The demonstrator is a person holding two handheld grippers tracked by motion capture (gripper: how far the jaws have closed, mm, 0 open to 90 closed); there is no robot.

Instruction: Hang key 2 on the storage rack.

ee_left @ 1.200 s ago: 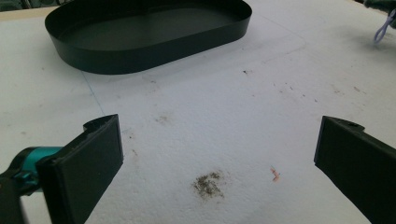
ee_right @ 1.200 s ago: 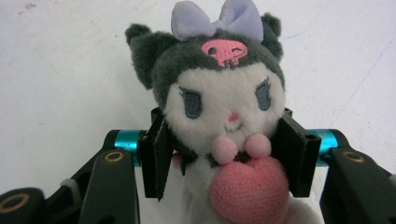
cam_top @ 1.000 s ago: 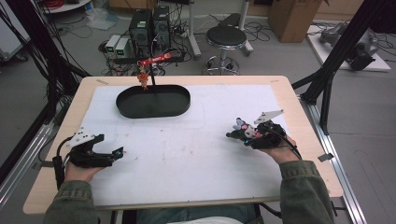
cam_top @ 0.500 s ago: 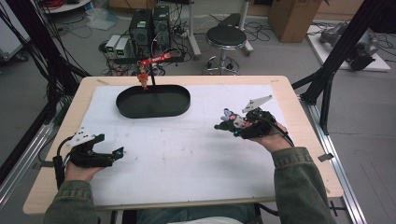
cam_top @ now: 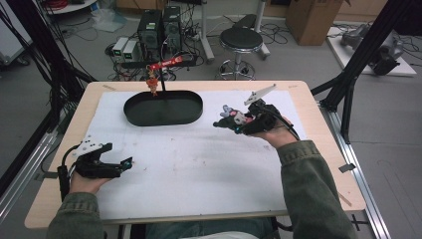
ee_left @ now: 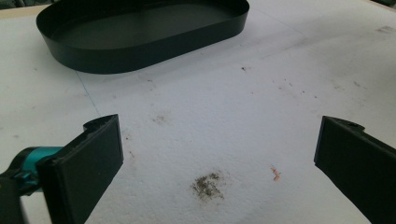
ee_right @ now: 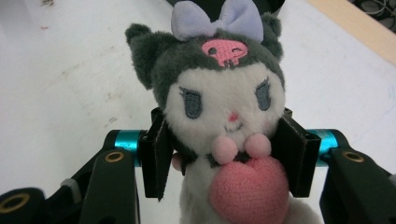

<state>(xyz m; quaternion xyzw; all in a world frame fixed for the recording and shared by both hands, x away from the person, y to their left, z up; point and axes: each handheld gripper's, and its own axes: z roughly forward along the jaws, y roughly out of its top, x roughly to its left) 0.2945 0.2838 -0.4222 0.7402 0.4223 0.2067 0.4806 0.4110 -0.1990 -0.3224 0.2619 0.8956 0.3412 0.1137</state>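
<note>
The right hand-held gripper [cam_top: 225, 122] is clenched on a plush toy [cam_top: 231, 116], its two black jaws pressing the toy's sides just below the head. In the right gripper view the plush [ee_right: 224, 121] faces the camera: dark grey hood with a lilac bow and a pink skull mark, white face, and a pink heart at its chest. In the high view the gripper carries the toy above the table's [cam_top: 318, 149] right half, toward the far edge, just right of the tray [cam_top: 163, 108]. The tray is a black oval, standing near the far edge a little left of the middle, and its inside is bare.

The left hand-held gripper [cam_top: 124, 163] rests near the table's left edge, toward the near side, pointing to the right. Its jaws stand wide apart with nothing between them; in the left gripper view the stained white sheet [ee_left: 224, 116] lies below them and the tray [ee_left: 140, 32] lies beyond.
</note>
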